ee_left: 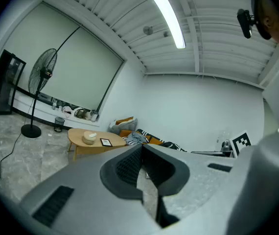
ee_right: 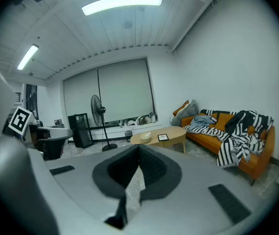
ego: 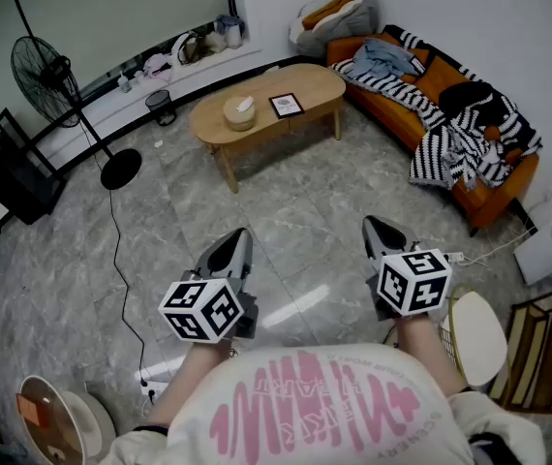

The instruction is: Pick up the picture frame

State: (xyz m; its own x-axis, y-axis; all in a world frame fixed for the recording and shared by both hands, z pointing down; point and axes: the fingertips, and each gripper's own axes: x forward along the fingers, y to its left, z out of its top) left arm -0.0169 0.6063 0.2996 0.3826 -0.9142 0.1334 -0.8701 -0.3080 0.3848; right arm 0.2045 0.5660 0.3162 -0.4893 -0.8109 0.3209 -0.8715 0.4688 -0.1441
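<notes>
Task unstarted: left tongs (ego: 240, 236) and right tongs (ego: 374, 225) are hovering closed, empty, well apart from the black-rimmed picture frame (ego: 286, 105) on the oval wooden worktop (ego: 315, 80).

Frame (ego: 287, 105), on the surface (ego: 320, 80) far ahead of the left gripper (ego: 240, 235) and right gripper (ego: 373, 224): its picture is too small to read. The pale item (ego: 239, 113) beside it cannot be identified. Ledge clutter (ego: 184, 51) beyond the surface is too small to tell. The chair (ego: 547, 352) right of the right gripper is cut by the edge. The round object (ego: 58, 424) behind and left of the left gripper is cut by the bottom edge.
</notes>
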